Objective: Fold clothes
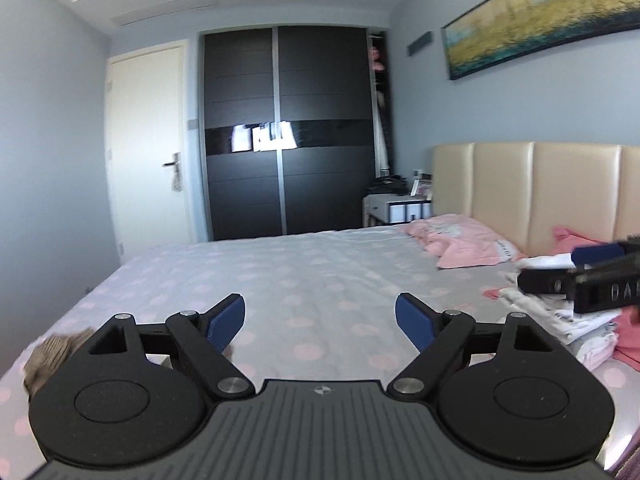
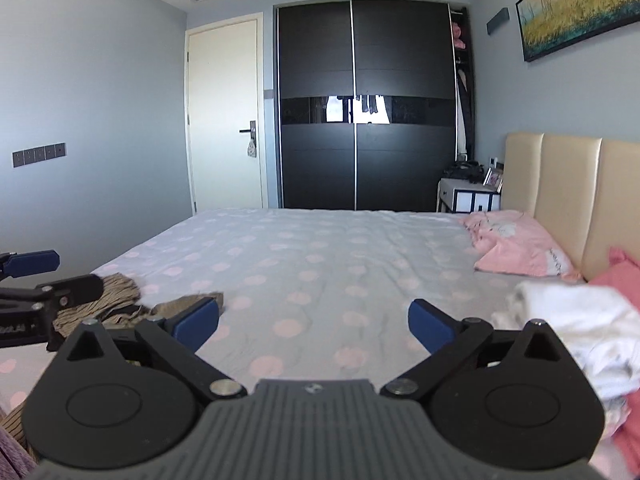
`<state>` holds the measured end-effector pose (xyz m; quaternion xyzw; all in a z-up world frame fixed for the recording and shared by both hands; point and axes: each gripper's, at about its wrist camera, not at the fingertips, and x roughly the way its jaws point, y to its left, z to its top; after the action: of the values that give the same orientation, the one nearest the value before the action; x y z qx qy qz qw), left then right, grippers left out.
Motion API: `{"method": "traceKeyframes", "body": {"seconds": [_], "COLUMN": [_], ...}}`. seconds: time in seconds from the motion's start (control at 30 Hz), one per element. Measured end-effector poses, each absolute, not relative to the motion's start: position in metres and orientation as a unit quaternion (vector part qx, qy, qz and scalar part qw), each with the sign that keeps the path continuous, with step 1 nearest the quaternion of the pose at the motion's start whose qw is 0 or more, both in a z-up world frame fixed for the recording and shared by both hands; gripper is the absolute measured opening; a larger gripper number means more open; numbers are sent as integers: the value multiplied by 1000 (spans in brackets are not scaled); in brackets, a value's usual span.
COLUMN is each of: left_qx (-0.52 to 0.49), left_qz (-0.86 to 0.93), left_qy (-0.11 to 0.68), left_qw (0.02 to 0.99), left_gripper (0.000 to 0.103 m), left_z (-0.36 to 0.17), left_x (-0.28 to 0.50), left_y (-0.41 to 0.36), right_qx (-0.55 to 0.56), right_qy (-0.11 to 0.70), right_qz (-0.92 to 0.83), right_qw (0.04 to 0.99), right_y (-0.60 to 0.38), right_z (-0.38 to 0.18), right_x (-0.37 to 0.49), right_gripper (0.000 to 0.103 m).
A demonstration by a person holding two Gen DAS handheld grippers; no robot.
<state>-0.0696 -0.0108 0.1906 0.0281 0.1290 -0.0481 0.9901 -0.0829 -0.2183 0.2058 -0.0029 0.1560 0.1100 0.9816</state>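
My left gripper (image 1: pixel 320 322) is open and empty above the bed (image 1: pixel 312 280). It also shows at the left edge of the right wrist view (image 2: pixel 30 276). My right gripper (image 2: pixel 314 326) is open and empty above the bed (image 2: pixel 312 264); it shows at the right edge of the left wrist view (image 1: pixel 580 276). A brown striped garment (image 2: pixel 116 300) lies crumpled at the near left, seen also in the left wrist view (image 1: pixel 52 350). A pile of white and pink clothes (image 2: pixel 580 332) lies at the right, also in the left wrist view (image 1: pixel 560 320).
A pink pillow (image 2: pixel 520 250) lies by the beige headboard (image 2: pixel 572 188). A nightstand (image 2: pixel 468 196), a dark wardrobe (image 2: pixel 360 112) and a white door (image 2: pixel 226 120) stand beyond the bed. A painting (image 2: pixel 576 12) hangs above the headboard.
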Motion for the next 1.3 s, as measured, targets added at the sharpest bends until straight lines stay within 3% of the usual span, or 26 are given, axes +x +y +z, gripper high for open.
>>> {"method": "traceKeyframes", "body": {"seconds": [0.23, 0.53, 1.0, 1.3], "left_qx": [10, 59, 43, 43], "left_qz": [47, 78, 41, 44], "left_qy": [132, 196, 269, 280], "left_qw": [990, 976, 961, 958], "left_gripper": [83, 83, 83, 83], "left_z": [132, 59, 13, 10], "left_x": [-79, -60, -20, -20], "left_y": [3, -2, -10, -6], "right_qx": [-15, 5, 46, 53], "right_qy": [166, 205, 245, 267], "right_qz": [74, 57, 21, 32], "right_qw": [983, 977, 968, 962], "right_y": [-164, -154, -179, -174], "right_z": [142, 62, 7, -2], "right_x": [-102, -88, -36, -33], "right_gripper": [102, 102, 102, 102]}}
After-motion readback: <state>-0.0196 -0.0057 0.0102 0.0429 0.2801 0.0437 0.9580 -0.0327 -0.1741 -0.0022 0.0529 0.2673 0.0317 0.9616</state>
